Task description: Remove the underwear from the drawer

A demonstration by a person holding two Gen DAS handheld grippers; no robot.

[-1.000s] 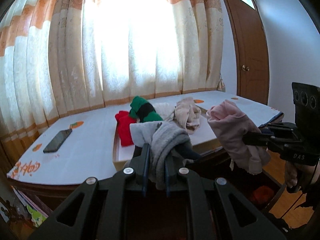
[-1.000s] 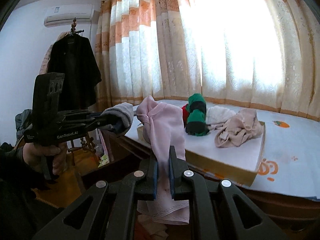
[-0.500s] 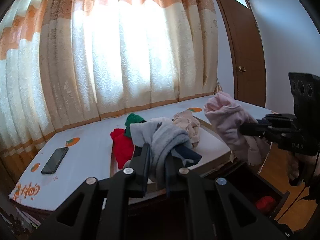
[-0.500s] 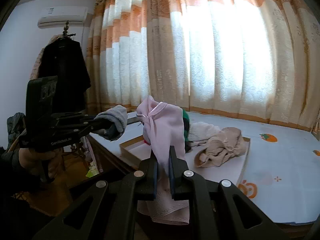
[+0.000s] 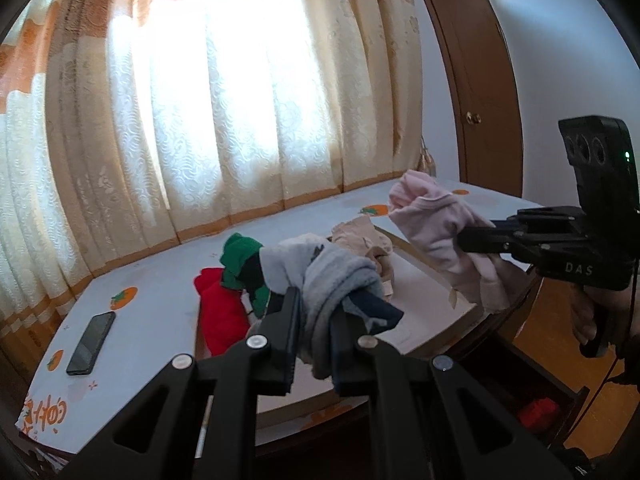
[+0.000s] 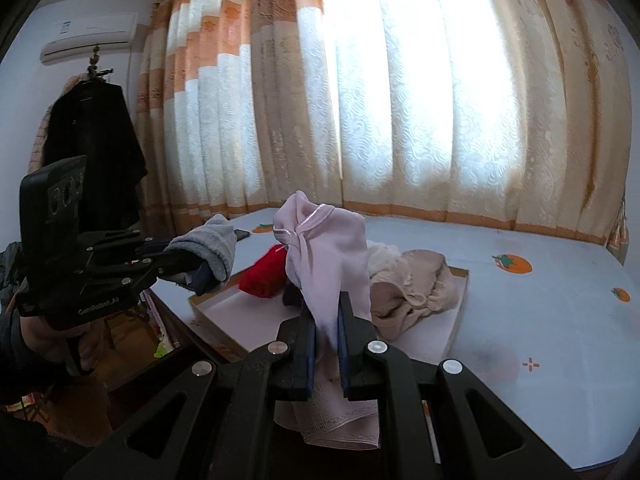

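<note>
My left gripper (image 5: 314, 312) is shut on grey underwear (image 5: 332, 276) with a dark blue band, held above the table's near edge; the same gripper (image 6: 188, 262) and grey underwear (image 6: 212, 246) appear at the left of the right wrist view. My right gripper (image 6: 325, 320) is shut on pink underwear (image 6: 332, 248) that drapes over and below its fingers; from the left wrist camera that pink underwear (image 5: 440, 232) hangs from the right gripper (image 5: 464, 236). The open drawer (image 5: 552, 404) lies low right, a red item (image 5: 536, 412) inside.
A shallow cardboard tray (image 6: 456, 320) on the blue-clothed table (image 6: 560, 320) holds red (image 6: 264, 276), green-and-black (image 5: 240, 260), white and beige garments (image 6: 416, 288). A phone (image 5: 90, 342) lies at the table's left. Curtains, a door (image 5: 480, 92) and a hanging dark coat (image 6: 92, 152) surround.
Both grippers have risen and moved forward over the table with their garments still held. The tray and clothes pile sit lower and closer in both views.
</note>
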